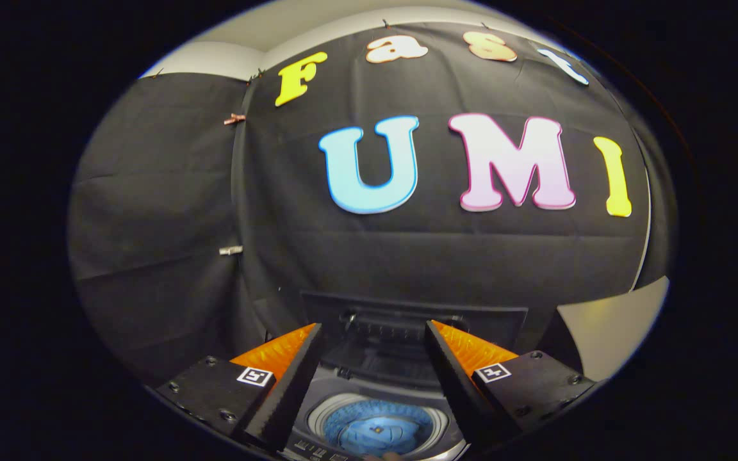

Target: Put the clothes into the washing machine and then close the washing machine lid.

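Washing machine (401, 384) sits low, seen between and under the fingers, top-loader. Lid (414, 320) is up, standing roughly upright at the back of the opening, against the black cloth wall (407, 256).

Drum (378, 422) is open to view: round, pale rim. Inside it, blue clothes (375, 428), bunched, covering the drum bottom. Looks like one bundle; can't tell if it's one piece or several. Strip of control panel at the near rim of the machine, too small to make out.

Count: one machine, one lid, one drum, one visible blue bundle, two fingers.

Gripper (374, 339): fingers spread wide, nothing between them, not touching anything visible. Lid and drum opening show through the gap. Left finger (298, 378) and right finger (452, 378) each have a square marker tag on the body behind them.

Clothes are in the drum, below and between the fingers, apart from them. Lid not yet closed.
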Available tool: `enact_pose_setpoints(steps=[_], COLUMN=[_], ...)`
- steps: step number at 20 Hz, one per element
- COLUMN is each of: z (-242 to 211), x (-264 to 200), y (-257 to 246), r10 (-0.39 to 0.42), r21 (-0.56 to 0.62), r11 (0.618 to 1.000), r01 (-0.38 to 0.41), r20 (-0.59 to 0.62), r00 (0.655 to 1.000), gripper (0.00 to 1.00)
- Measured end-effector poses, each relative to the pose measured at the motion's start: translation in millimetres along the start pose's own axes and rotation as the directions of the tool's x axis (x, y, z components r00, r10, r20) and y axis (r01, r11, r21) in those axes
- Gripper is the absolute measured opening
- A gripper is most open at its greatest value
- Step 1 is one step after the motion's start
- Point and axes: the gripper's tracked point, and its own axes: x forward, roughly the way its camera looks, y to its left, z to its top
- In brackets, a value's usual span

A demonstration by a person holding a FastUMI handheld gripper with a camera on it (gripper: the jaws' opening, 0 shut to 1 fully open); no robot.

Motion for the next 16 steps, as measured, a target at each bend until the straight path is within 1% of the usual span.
enact_pose_setpoints(steps=[2, 4, 8, 16], z=[11, 12, 0, -34], x=[12, 32, 70, 124], y=[-10, -19, -37, -71], r10=[-0.026, -0.048, -0.078, -0.131], r21=[0.006, -0.005, -0.038, 0.036], r11=[1.0, 0.999, 0.996, 0.99], r01=[0.025, 0.048, 0.078, 0.136], r20=[0.029, 0.03, -0.011, -0.113], r00=[0.999, 0.998, 0.997, 0.985], gripper=[0.98, 0.98, 0.99, 0.99])
